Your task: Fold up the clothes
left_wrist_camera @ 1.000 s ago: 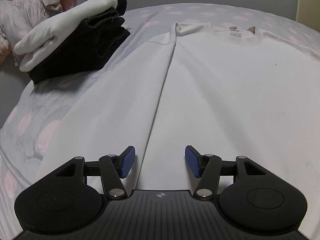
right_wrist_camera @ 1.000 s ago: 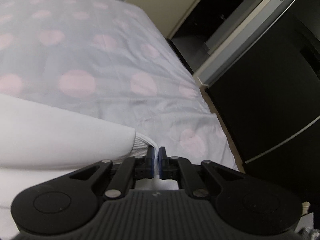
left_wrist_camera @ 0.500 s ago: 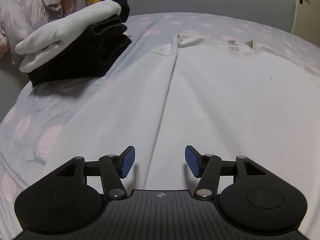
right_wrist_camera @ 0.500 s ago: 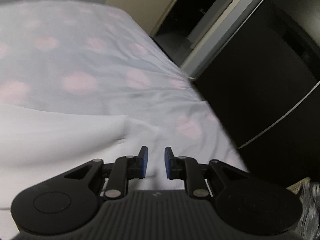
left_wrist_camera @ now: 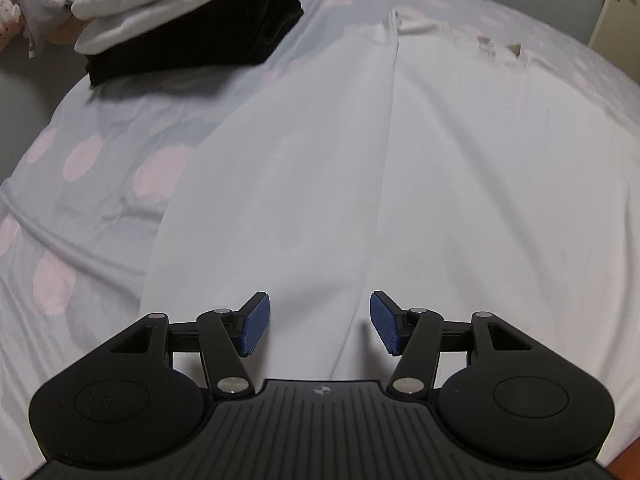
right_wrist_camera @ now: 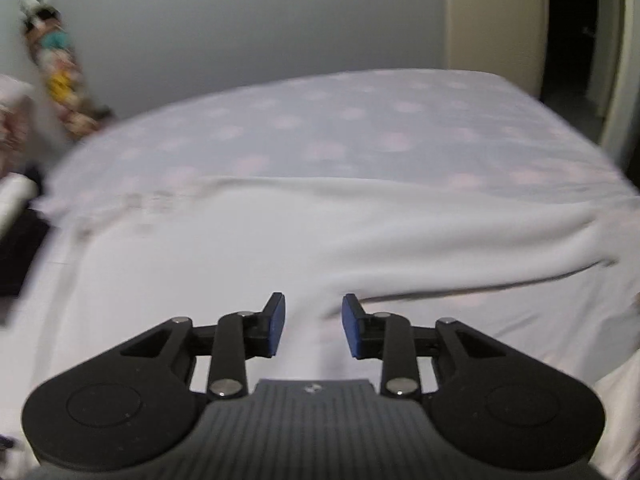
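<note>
Hovering over white shirt (left_wrist_camera: 460, 168), left gripper (left_wrist_camera: 319, 322), right gripper (right_wrist_camera: 313, 325) fingers apart, empty; right view blurred.

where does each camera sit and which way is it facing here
Left wrist: rides on the left tongs, looking forward over the white long-sleeved top to the stack of folded dark and white clothes; only its open blue-padded fingers show.
Right wrist: rides on the right tongs, looking across the same top toward the grey wall and cream door; open fingers show, picture blurred.
Shared: the white top and the grey bedsheet with pink dots.
</note>
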Demonstrator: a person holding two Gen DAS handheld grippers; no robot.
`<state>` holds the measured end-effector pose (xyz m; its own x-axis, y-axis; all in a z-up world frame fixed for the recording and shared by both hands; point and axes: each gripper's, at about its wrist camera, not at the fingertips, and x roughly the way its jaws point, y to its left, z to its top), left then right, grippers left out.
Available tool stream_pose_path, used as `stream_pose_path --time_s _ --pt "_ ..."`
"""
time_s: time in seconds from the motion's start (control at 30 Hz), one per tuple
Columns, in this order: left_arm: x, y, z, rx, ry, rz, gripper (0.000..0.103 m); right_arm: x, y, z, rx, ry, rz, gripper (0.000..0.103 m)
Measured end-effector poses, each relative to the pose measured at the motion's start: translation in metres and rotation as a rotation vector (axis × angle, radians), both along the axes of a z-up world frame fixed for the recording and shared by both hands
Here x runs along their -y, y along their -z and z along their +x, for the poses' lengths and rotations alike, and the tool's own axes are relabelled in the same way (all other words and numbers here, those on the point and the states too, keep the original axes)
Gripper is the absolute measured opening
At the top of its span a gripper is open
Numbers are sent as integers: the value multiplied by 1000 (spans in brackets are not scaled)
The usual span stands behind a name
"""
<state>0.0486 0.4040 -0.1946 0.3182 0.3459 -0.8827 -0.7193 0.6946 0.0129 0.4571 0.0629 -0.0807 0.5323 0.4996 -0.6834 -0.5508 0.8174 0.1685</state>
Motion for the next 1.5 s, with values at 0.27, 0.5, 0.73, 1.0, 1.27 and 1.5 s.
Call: stream_pose_path --time_s 0.27,0.5,0.73,1.0,1.27,1.5 --pt "17 18 1 -88 47 67 43 -42 59 -133 -53 -97 84 40" --pt "13 15 -3 -50 22 126 5 -34 116 -153 -154 -41 108 44" --pt "2 -25 -20 109 -101 278 3 -33 121 -157 -158 -19 126 45" --pt "-57 -71 -31 194 -224 394 3 -43 128 -150 -183 -41 141 45" --pt "-141 -65 -17 97 -250 502 3 -47 139 -138 -229 -31 190 45" --pt "-205 -53 4 -60 -237 652 3 -58 156 -121 -294 -18 198 44"
